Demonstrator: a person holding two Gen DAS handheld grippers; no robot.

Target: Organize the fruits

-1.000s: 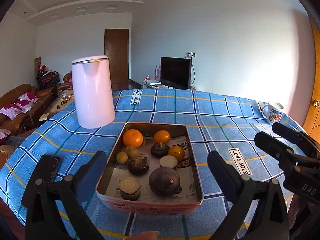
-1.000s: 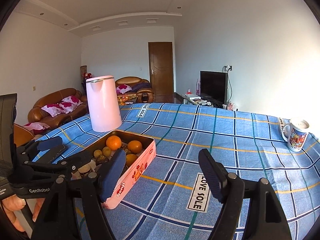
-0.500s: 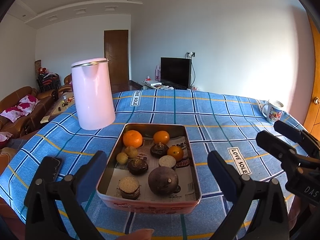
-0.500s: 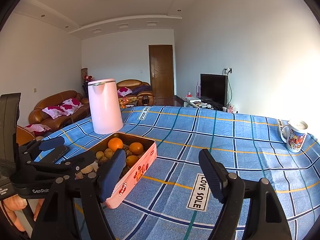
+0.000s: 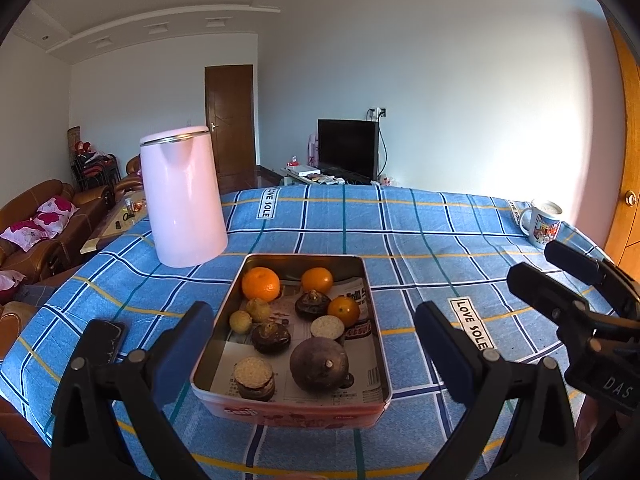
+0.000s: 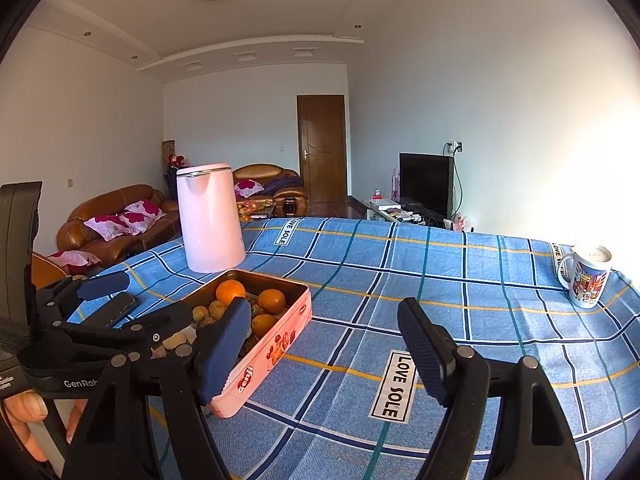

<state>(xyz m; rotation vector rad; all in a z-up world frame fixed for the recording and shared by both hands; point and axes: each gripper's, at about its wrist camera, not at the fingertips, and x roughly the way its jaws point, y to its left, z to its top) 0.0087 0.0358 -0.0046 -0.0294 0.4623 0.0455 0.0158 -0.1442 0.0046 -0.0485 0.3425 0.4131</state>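
Both grippers released above the fruit tin
Left gripper [image 5: 312, 344] and right gripper [image 6: 324, 348] gape empty; tin [image 5: 372, 320] holds 3 oranges [image 5: 261, 284]

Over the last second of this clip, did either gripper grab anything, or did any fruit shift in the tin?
Nothing grabbed. The left gripper and right gripper both stayed open and empty, drifting slightly so the view tilted. The oranges and dark fruits lie as before in the tin; kettle and mug unmoved.
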